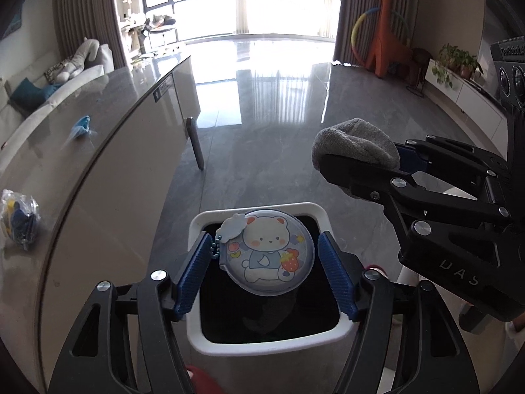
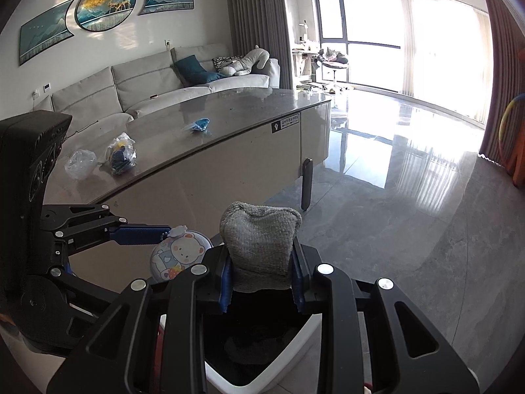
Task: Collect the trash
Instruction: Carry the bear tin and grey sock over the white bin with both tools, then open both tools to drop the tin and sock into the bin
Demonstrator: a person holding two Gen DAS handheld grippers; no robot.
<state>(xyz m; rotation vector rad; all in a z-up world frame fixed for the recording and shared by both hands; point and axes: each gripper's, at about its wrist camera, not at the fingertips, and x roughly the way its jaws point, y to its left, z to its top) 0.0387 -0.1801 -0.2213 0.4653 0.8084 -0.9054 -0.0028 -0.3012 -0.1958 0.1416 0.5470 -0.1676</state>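
The round bear-print disc (image 1: 266, 252) is sitting between the left gripper (image 1: 265, 274)'s jaws, which are standing apart, neither blue pad visibly touching it. Directly below the jaws the white trash bin (image 1: 259, 344) is gaping open. The right gripper (image 2: 262, 282) is holding its jaws clamped on a folded grey cloth (image 2: 261, 243), also above the bin. Off to the left of both jaws, the counter (image 2: 229, 111) is carrying a blue wrapper (image 2: 198, 124) and two crumpled plastic bags (image 2: 119, 154).
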